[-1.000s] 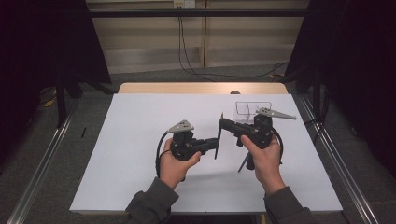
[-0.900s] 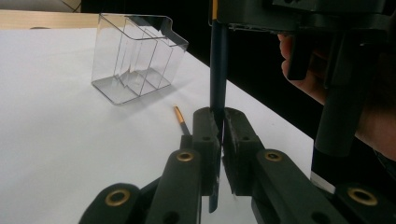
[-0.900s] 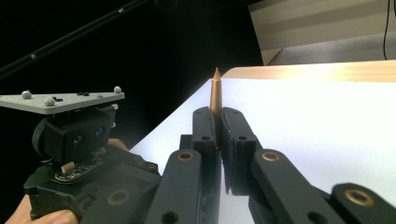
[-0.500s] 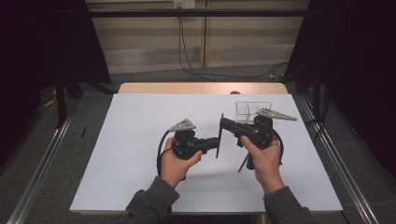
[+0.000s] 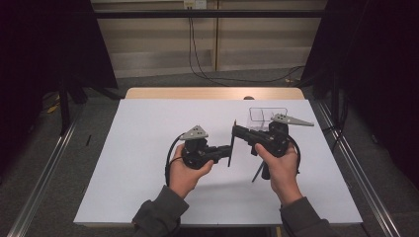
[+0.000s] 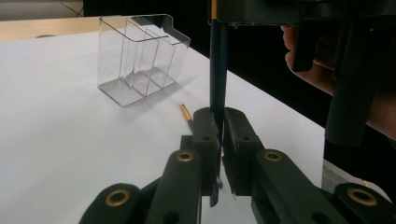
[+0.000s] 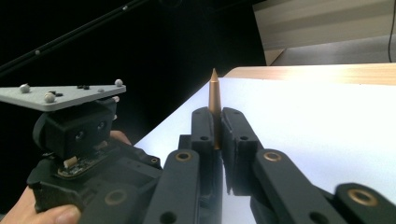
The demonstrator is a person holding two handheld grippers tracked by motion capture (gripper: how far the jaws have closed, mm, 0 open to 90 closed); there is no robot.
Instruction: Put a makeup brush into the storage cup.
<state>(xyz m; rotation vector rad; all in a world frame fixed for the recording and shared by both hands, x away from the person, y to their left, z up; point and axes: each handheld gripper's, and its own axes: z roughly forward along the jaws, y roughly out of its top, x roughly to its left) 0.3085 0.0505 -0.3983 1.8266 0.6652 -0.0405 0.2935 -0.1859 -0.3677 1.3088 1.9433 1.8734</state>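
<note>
Black jaws of the left gripper (image 5: 230,148) and right gripper (image 5: 235,129) both clamp one dark pen (image 5: 231,143) upright at frame centre, so pulling straight along its axis should separate cap cleanly, clear organizer (image 5: 267,116) waiting upper right.

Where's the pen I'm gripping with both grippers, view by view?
High view: pen upright, just right of centre.
Left gripper view: pen's dark shaft rising from between the jaws, right of centre.
Right gripper view: pen's gold tip standing up from between the jaws, centre.
Shared landmark: white sheet.
</note>
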